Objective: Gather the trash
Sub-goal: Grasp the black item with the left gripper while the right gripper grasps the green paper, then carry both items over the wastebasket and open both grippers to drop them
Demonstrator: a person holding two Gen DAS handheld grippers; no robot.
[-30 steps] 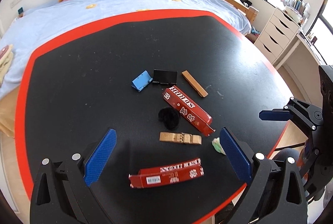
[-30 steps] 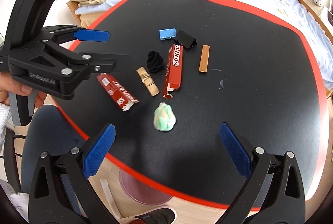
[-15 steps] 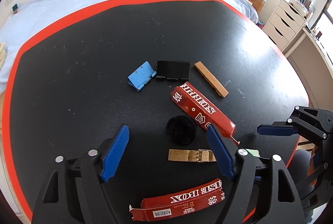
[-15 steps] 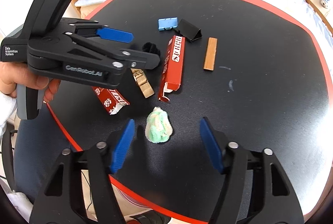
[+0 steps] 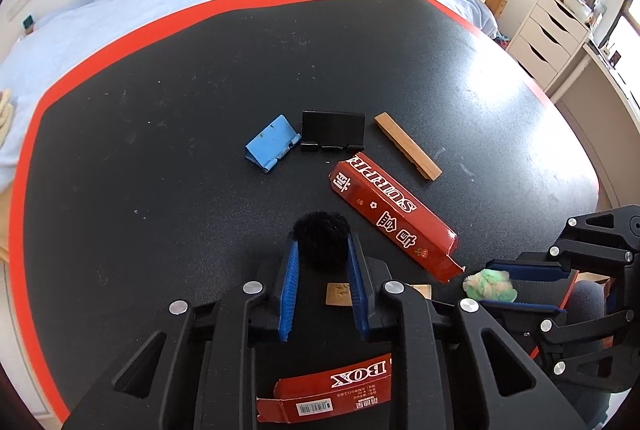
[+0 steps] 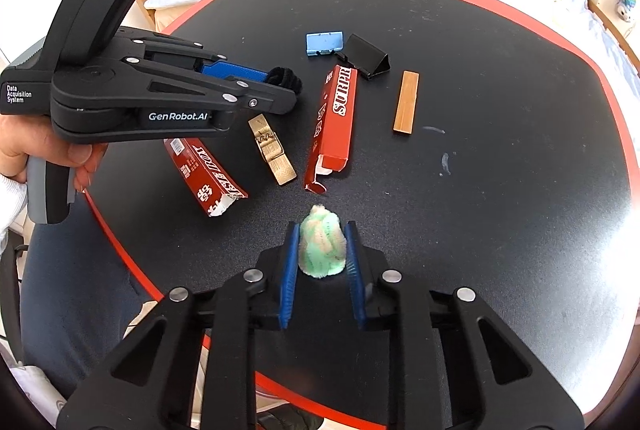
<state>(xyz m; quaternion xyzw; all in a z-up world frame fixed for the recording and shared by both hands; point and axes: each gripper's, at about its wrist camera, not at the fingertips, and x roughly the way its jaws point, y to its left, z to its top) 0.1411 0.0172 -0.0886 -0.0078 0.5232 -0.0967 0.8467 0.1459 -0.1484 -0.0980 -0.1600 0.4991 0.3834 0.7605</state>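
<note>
Jaws having just closed, left gripper pinches the black fuzzy ball; right gripper pinches the green fuzzy ball on the black table.

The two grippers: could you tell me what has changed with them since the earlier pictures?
Both have just been closing. The left gripper came down and now pinches the black fuzzy ball; the right gripper now pinches the green fuzzy ball. A second ago both stood wide open with nothing between the pads. The two red boxes, the clothespin, wooden strip and both binder clips lie where they were.
</note>
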